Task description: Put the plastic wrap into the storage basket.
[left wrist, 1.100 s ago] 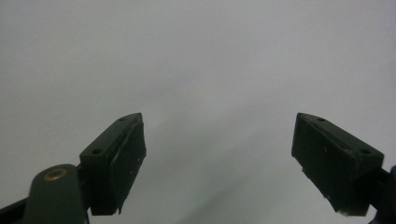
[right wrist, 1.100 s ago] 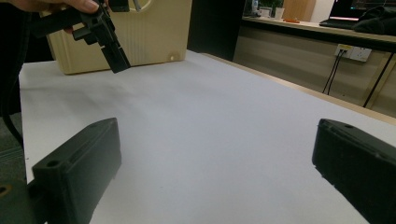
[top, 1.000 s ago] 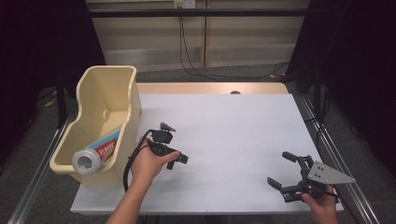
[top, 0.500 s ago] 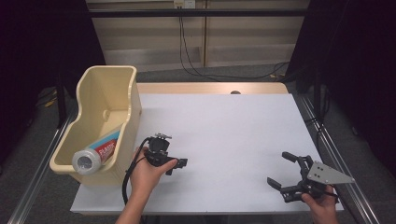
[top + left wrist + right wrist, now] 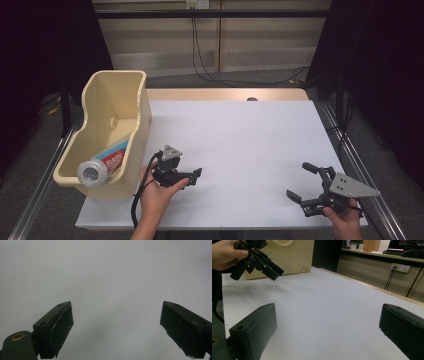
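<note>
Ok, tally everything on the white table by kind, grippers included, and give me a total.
Cream bin: 1
Tube lying in the bin: 1
Handheld grippers: 2, the left gripper and the right gripper, both open and empty
Total: 4

White-topped table [image 5: 240, 135] with wooden far edge at centre; beige wall panelling [image 5: 215, 45] with a socket [image 5: 196, 4] and hanging cables [image 5: 200, 55] at twelve o'clock; dark curtains at three and nine; grey floor [image 5: 50, 125].

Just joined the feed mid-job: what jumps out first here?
A cream bin at the white table's left edge, with a red-and-blue labelled tube lying in its near end. Beside it the left tool hovers open and empty; the right tool waits open at the near right corner.
</note>
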Demonstrator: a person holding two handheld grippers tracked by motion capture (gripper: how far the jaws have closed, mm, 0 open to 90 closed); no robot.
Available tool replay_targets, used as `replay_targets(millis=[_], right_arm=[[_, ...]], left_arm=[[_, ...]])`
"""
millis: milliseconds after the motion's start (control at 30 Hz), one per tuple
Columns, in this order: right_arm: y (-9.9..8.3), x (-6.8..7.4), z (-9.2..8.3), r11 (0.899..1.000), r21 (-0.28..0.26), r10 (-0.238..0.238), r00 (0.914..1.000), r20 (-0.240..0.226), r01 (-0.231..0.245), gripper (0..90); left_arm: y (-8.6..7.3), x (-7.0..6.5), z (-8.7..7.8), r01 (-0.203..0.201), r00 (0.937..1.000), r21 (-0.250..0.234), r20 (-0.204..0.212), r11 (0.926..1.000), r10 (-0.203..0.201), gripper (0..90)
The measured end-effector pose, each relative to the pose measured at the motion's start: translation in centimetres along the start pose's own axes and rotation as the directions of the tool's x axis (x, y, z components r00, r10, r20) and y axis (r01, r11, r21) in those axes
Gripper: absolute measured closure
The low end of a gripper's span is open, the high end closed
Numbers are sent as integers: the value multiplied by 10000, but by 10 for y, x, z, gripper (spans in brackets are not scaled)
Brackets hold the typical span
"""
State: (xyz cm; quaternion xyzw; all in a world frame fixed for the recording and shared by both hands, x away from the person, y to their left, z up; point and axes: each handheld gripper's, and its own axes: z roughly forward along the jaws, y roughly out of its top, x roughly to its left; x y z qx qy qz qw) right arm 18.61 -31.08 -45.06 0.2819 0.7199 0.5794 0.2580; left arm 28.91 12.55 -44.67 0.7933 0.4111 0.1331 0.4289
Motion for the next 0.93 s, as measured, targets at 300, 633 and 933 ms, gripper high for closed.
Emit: replay_targets(millis=[300,633,933], right_arm=[[0,1,1,10000,0,50,10000,-29,-50,9],[0,-1,0,10000,-16,52,10000,-32,-52,9],[0,-1,0,10000,-5,50,10000,-13,-50,9]], left_arm=[[-6,-1,-7,-681,9973,-1372,-384,9882,634,85],[-11,-6,-17,-1190,9917,-2843,-806,9513,1000,89],[-13,-6,-20,-1257,9901,-3042,-986,9443,1000,85]])
